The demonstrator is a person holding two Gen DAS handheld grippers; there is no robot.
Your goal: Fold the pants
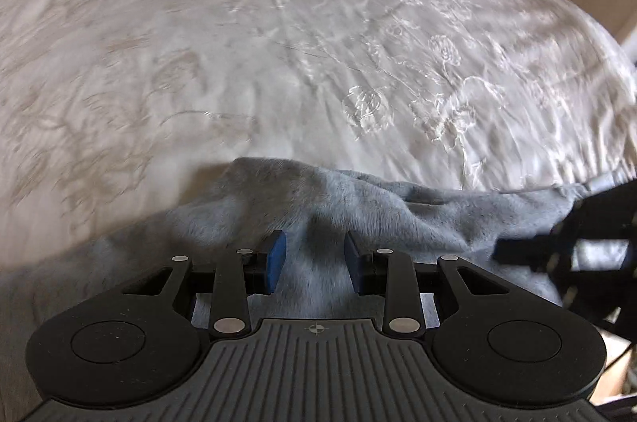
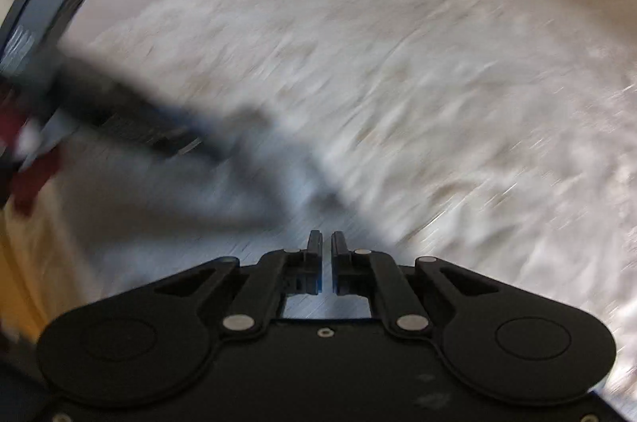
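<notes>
On the bed (image 1: 278, 43), the left hand-held gripper (image 1: 314, 258) pinches a bunch of the grey pants (image 1: 398, 207); the right hand-held gripper (image 2: 326, 251) is nearly closed, its hold unclear. Next: lift and fold over.

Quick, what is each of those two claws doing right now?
Left gripper: part-closed on a bunch of the grey pants.
Right gripper: shut; too blurred to tell if it pinches fabric.

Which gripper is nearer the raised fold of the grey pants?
Left: the left gripper straddles that fold of the grey pants; the right gripper sits farther along the cloth.
</notes>
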